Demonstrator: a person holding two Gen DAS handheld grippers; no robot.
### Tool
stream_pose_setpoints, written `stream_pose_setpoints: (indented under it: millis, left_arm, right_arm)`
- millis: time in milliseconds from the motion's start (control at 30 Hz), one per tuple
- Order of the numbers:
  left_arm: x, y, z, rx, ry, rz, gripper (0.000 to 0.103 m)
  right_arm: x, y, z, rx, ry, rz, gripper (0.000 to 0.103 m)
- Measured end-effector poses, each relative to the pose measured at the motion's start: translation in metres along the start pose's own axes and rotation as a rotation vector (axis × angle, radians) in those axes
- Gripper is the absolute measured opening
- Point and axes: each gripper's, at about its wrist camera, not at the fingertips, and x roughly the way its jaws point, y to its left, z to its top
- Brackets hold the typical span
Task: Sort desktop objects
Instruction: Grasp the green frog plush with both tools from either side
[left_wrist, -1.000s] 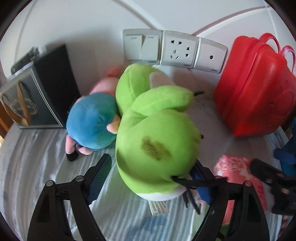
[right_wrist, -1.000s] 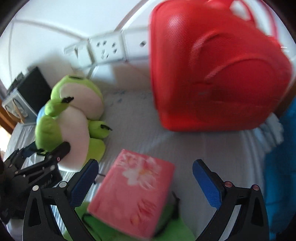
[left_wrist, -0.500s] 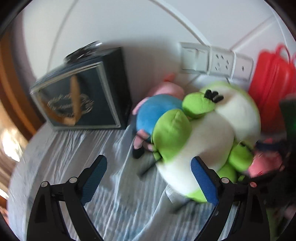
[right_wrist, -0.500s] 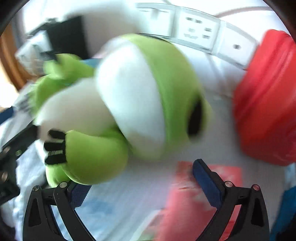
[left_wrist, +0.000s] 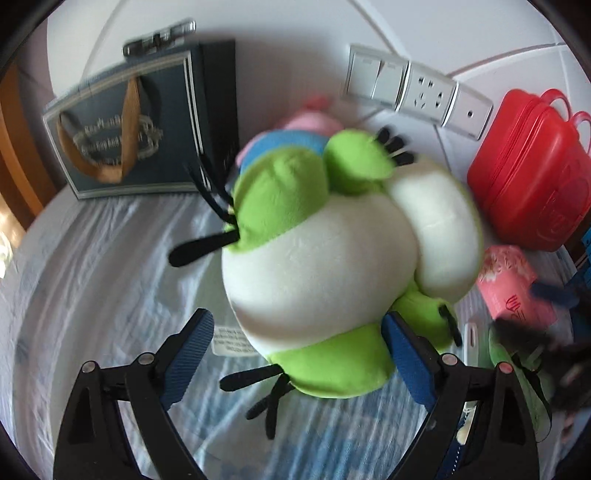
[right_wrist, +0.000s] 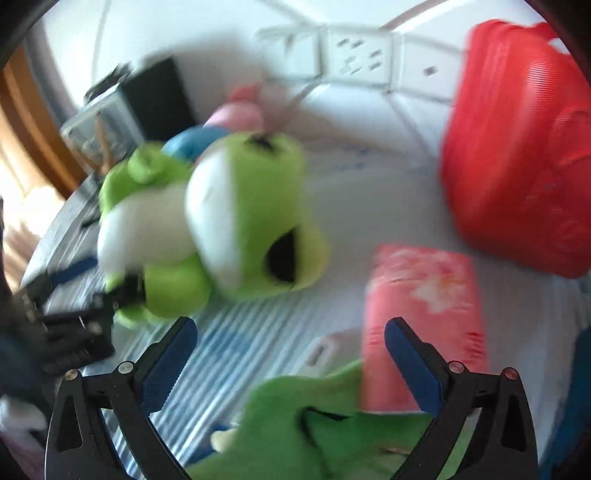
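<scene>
A green and white frog plush (left_wrist: 332, 254) lies on the striped cloth (left_wrist: 110, 280), belly toward me, just ahead of my open left gripper (left_wrist: 297, 345); it also shows in the right wrist view (right_wrist: 221, 221). A blue and pink plush (left_wrist: 291, 133) sits behind it. My right gripper (right_wrist: 286, 343) is open and empty, above a flat green item (right_wrist: 314, 424). A pink tissue pack (right_wrist: 424, 306) lies by its right finger and shows in the left wrist view (left_wrist: 513, 280).
A red heart-shaped case (left_wrist: 532, 173) stands at the back right against the wall. A dark framed box (left_wrist: 136, 129) stands at the back left. Wall switches and sockets (left_wrist: 413, 92) are behind. A white phone-like object (right_wrist: 321, 350) lies on the cloth.
My left gripper let go of the frog plush and opened, then swung back toward it. The frog rolled over to show its white belly. My right gripper shifted left.
</scene>
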Motion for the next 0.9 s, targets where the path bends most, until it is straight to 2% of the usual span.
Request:
stream_pose_setpoints:
  millis: [167, 300, 433, 700, 833, 900]
  left_arm:
    - [0.011, -0.006, -0.002, -0.017, 0.016, 0.018, 0.094]
    - [0.013, -0.009, 0.002, 0.010, 0.012, 0.024, 0.094]
    - [0.018, -0.005, 0.008, -0.002, 0.023, 0.008, 0.094]
    - [0.029, -0.002, 0.015, -0.027, 0.068, -0.038, 0.094]
    - [0.040, -0.007, 0.012, -0.011, 0.089, -0.018, 0.094]
    - [0.040, -0.011, 0.010, 0.009, 0.070, -0.001, 0.088]
  right_arm:
    - [0.004, -0.002, 0.023, -0.006, -0.014, 0.054, 0.103]
    - [0.031, 0.017, 0.034, -0.048, 0.011, 0.094, 0.103]
    - [0.066, 0.032, 0.051, -0.055, 0.060, 0.066, 0.103]
    - [0.085, 0.015, 0.049, 0.022, 0.044, 0.181, 0.103]
    - [0.089, 0.017, 0.049, 0.002, 0.083, 0.183, 0.103]
    - [0.088, 0.018, 0.048, 0.010, 0.085, 0.178, 0.102]
